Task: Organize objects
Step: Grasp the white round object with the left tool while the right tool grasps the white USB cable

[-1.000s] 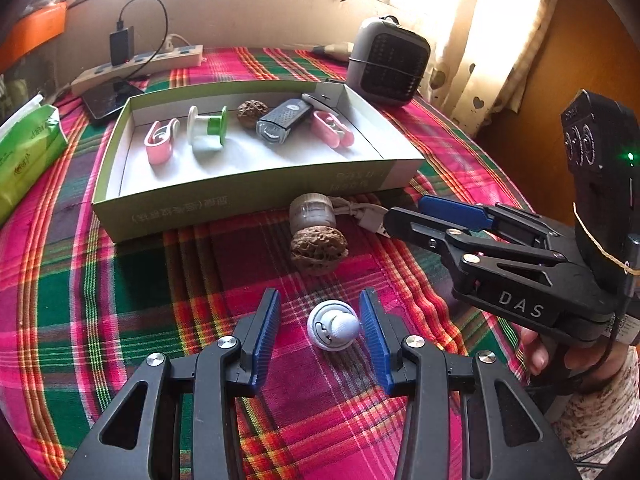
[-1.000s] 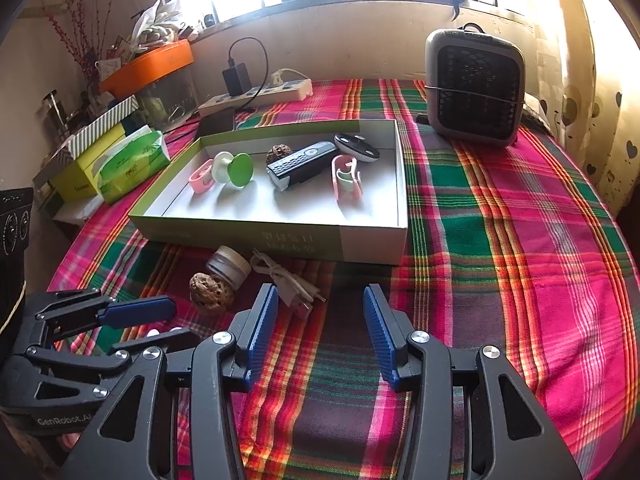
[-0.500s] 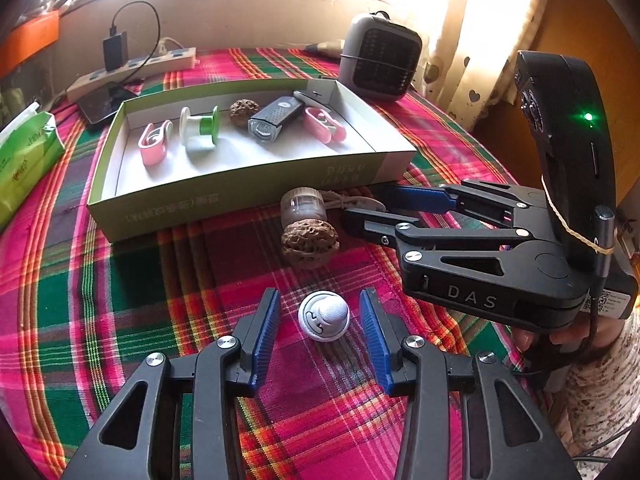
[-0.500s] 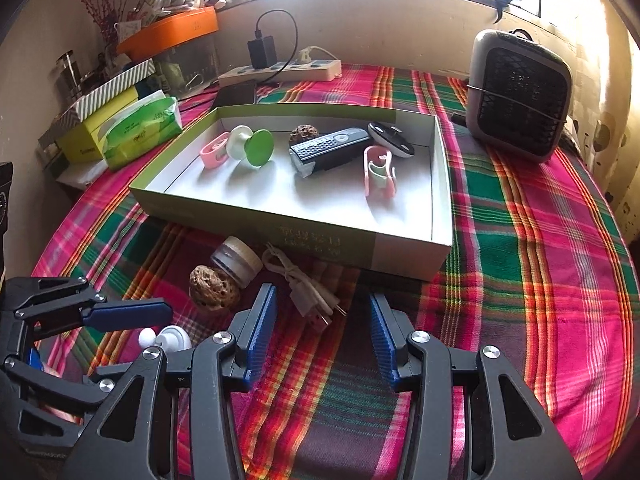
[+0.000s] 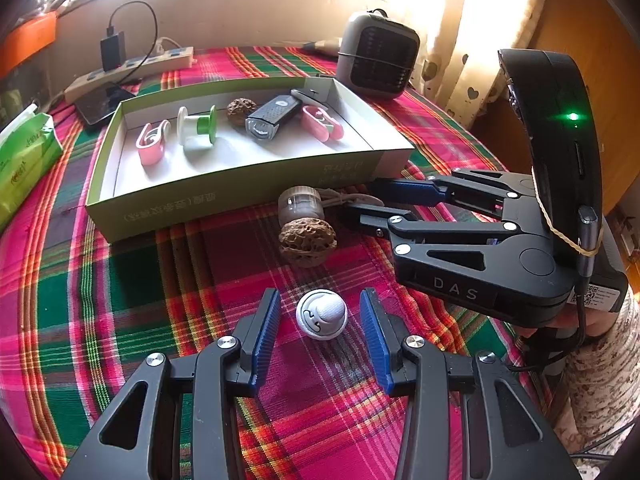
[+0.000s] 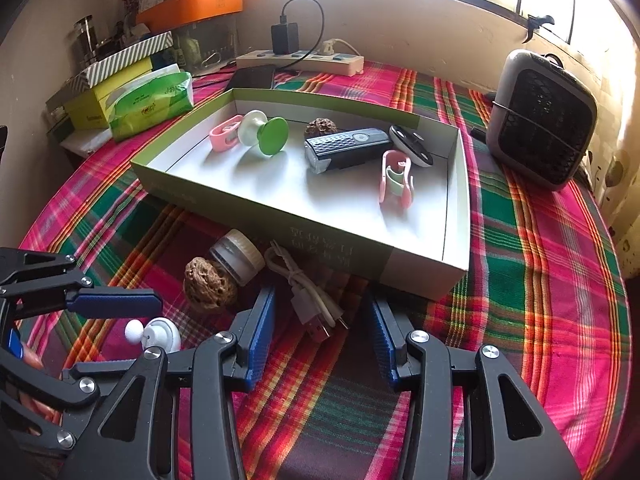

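Note:
A small white knob [image 5: 322,314] lies on the plaid cloth between the blue pads of my left gripper [image 5: 319,300], which is open and not touching it. My right gripper [image 6: 320,300] comes in from the right [image 5: 362,200]. Its jaws are closing, with the plug end of a white USB cable [image 6: 304,296] between them but not pressed by the pads. Just left of the cable lie a walnut [image 6: 210,286] and a small capped jar [image 6: 236,256]. Behind them stands the green-sided box [image 6: 320,236], which holds pink clips, a green-and-white spool, a walnut and a black light.
A grey heater [image 6: 540,120] stands at the back right. A power strip [image 6: 300,58], a phone and a green tissue pack [image 6: 148,104] sit behind and left of the box. A person's patterned sleeve [image 5: 600,380] is at the right edge.
My right gripper has moved forward toward the box and rolled, so the cable's plug now lies between its fingers. My left gripper has stayed over the white knob.

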`<state>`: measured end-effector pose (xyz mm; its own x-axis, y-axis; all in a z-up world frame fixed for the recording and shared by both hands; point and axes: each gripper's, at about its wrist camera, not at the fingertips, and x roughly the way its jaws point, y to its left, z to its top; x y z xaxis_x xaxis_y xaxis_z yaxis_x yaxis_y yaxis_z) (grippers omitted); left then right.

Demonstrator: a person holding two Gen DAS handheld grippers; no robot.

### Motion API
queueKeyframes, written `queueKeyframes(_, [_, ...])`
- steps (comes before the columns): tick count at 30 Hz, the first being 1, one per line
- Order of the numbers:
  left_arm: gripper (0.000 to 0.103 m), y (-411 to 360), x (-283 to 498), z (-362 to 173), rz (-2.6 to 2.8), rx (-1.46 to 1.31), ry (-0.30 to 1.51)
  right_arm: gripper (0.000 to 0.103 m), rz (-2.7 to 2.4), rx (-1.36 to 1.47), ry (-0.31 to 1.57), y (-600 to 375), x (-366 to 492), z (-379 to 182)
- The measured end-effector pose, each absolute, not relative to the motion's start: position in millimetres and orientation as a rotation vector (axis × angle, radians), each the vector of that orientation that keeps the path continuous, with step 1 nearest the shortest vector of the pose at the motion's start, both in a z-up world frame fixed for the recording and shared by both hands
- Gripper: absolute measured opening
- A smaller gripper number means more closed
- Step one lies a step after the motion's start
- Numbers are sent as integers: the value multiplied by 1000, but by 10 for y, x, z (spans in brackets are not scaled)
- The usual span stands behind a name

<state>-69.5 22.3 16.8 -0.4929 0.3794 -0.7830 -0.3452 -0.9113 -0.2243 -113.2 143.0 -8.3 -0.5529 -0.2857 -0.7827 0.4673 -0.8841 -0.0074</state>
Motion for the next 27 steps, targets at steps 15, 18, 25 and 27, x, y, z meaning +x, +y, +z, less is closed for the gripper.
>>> queueKeyframes(15, [40, 238, -665, 169, 2390, -1285, -31, 28, -2437, 1177, 232, 1595, -978, -60])
queueKeyframes(18, [40, 253, -663, 171, 2396, -1284, -18, 28, -2438, 1181, 198, 1645, -901, -65])
queueKeyframes(25, [40, 302, -673, 164, 2423, -1280, 17, 28, -2436, 1179, 182, 1660, -795, -65])
queueKeyframes(27, [39, 311, -664, 162, 2431, -1281, 28, 28, -2437, 1179, 168, 1669, -792, -68])
